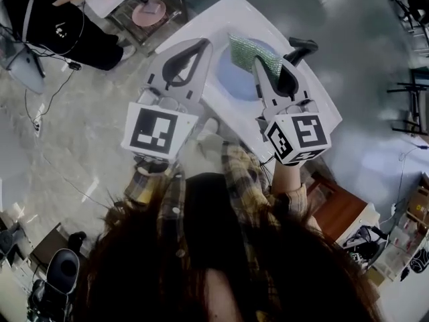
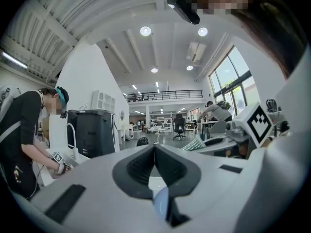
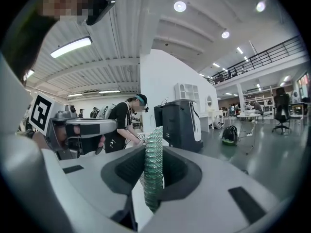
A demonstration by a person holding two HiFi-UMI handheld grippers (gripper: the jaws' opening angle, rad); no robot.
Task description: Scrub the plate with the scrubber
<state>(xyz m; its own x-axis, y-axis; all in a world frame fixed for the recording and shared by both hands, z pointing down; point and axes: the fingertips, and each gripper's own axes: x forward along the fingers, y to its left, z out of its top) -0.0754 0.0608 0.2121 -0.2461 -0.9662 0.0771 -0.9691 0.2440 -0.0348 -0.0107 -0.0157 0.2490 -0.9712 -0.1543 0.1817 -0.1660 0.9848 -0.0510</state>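
A pale blue plate (image 1: 234, 82) lies on the white table (image 1: 221, 19). My right gripper (image 1: 257, 60) hangs over the plate's far right side, shut on a green mesh scrubber (image 1: 251, 51). In the right gripper view the scrubber (image 3: 154, 169) stands upright, pinched between the jaws of the right gripper (image 3: 154, 152). My left gripper (image 1: 201, 43) is level over the table's left part, beside the plate, and its jaws are shut with nothing seen between the pads. In the left gripper view the left gripper (image 2: 155, 147) shows only a pale blue sliver, perhaps the plate (image 2: 160, 203), low in the gap beneath the pads.
A person in black (image 1: 60, 25) works at a rack holding a pink dish (image 1: 149, 11) at the top left. A black object (image 1: 301, 45) lies at the table's far right edge. A brown cabinet (image 1: 338, 210) stands at the right, and a dark machine (image 3: 180, 123) beyond the table.
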